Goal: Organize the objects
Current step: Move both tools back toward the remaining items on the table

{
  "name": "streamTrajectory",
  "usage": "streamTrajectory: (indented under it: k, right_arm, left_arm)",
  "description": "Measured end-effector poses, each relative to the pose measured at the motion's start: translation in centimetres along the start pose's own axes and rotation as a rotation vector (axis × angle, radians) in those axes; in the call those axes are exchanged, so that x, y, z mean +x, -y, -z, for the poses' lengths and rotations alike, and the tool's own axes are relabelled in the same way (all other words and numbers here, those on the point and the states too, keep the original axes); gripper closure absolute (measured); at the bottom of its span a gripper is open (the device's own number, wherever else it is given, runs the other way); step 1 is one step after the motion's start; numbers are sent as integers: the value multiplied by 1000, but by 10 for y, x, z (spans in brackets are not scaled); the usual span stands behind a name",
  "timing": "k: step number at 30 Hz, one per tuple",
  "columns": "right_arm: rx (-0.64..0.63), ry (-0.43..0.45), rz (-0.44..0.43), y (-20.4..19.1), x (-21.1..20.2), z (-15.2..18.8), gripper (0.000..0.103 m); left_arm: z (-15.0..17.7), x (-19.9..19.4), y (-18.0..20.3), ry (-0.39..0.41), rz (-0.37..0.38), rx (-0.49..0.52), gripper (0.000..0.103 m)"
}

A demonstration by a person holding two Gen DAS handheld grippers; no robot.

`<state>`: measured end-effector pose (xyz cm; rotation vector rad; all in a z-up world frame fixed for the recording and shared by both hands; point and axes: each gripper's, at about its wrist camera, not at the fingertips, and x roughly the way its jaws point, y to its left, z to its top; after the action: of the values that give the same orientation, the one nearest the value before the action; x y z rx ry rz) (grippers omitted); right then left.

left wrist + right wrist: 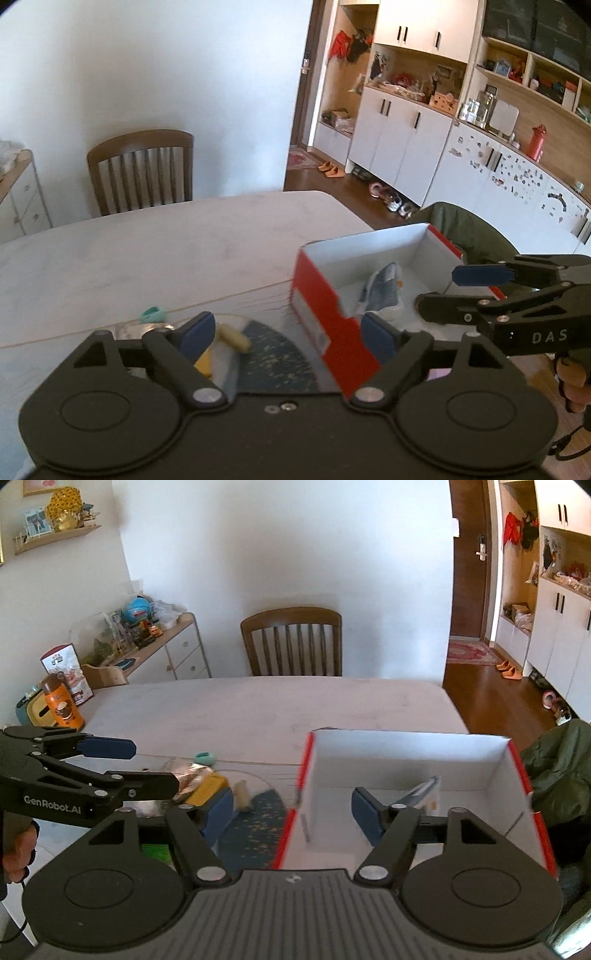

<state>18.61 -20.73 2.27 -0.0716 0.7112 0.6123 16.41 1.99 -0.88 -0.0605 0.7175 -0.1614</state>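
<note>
A red shoebox (314, 295) (517, 771) with a white inside stands open on the table, holding a blue-grey packet (384, 291) (421, 792). Left of it lie a yellow block (205, 363) (208, 788), a pale yellow piece (234, 338) (242, 794), a teal ring (153, 314) (205, 757) and a crinkled wrapper (192, 775) beside a dark blue speckled mat (273, 358) (258, 823). My left gripper (288, 334) (147, 764) is open above these loose items, nothing in it. My right gripper (291, 814) (437, 291) is open over the box's left wall, empty.
A pale stone table (258, 709) stretches away to a wooden chair (291, 642) (142, 171). A sideboard (166, 646) with an orange bottle (62, 705) stands at the left. A green jacket (554, 775) lies right of the box. Cabinets (406, 140) line the far right.
</note>
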Motion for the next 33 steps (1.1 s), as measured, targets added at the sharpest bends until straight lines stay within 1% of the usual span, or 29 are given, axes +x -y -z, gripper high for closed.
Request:
streamTrajectory:
  k: [5, 7, 9, 12, 17, 21, 26, 33]
  right_arm:
    - [3, -8, -10, -24, 7, 1, 23]
    - [2, -11, -9, -34, 9, 1, 22]
    - [3, -14, -13, -42, 12, 1, 19]
    - [2, -26, -22, -55, 19, 1, 18]
    - [1, -42, -16, -77, 32, 2, 18]
    - [-7, -57, 2, -90, 44, 1, 18]
    - [1, -78, 23, -101, 63, 1, 18]
    - [3, -105, 55, -109, 90, 0, 18]
  left_arm:
    - [9, -12, -24, 5, -24, -13, 11]
    - [12, -15, -32, 5, -29, -20, 6]
    - [15, -18, -40, 10, -34, -26, 3]
    - [20, -23, -52, 16, -39, -34, 1]
    - [26, -25, -76, 12, -54, -46, 1]
    - [31, -23, -99, 11, -88, -57, 1]
    - [34, -18, -125, 16, -91, -77, 1]
    - [44, 1, -160, -32, -127, -105, 1]
